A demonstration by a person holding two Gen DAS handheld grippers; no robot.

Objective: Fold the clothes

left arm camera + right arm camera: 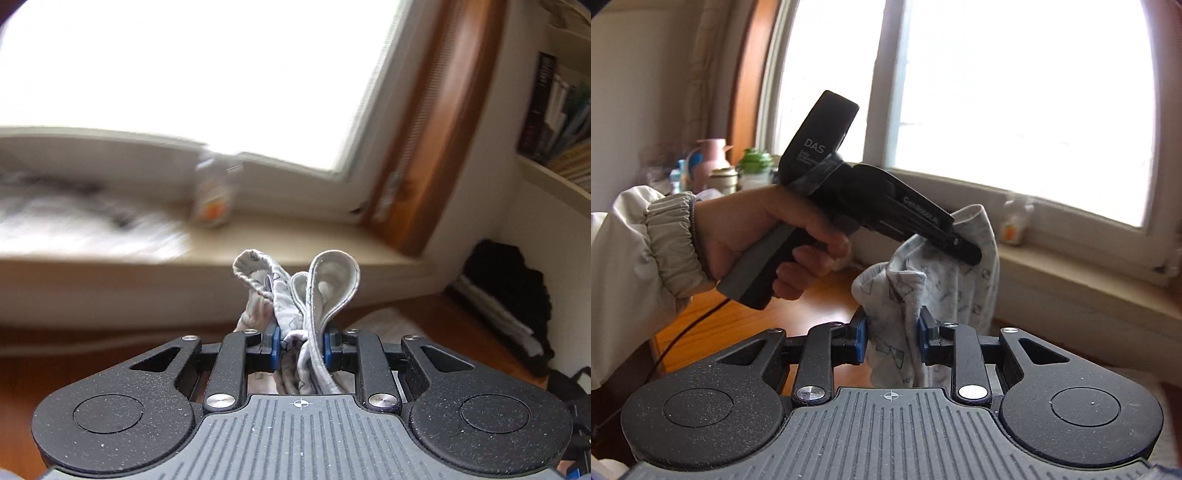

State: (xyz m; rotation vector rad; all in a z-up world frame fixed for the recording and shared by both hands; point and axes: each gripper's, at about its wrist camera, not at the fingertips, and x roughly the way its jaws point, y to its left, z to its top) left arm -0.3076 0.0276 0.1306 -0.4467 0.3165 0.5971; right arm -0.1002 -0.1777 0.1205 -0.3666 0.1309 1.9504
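A small pale grey garment with a dark printed pattern (945, 280) hangs in the air between both grippers. My left gripper (301, 347) is shut on a bunched edge of the garment (299, 295), which curls up above the blue pads. It also shows in the right wrist view (964, 249), held in a hand, clamped on the garment's upper edge. My right gripper (892, 341) is shut on a lower fold of the same garment. The rest of the cloth hangs down behind the fingers.
A window sill (1071, 273) runs along the wall with a small bottle (1015, 221) on it. Jugs and pots (720, 166) stand at the left. A wooden table (738, 317) lies below. A dark pile (506, 295) lies by the wall below a bookshelf (557, 122).
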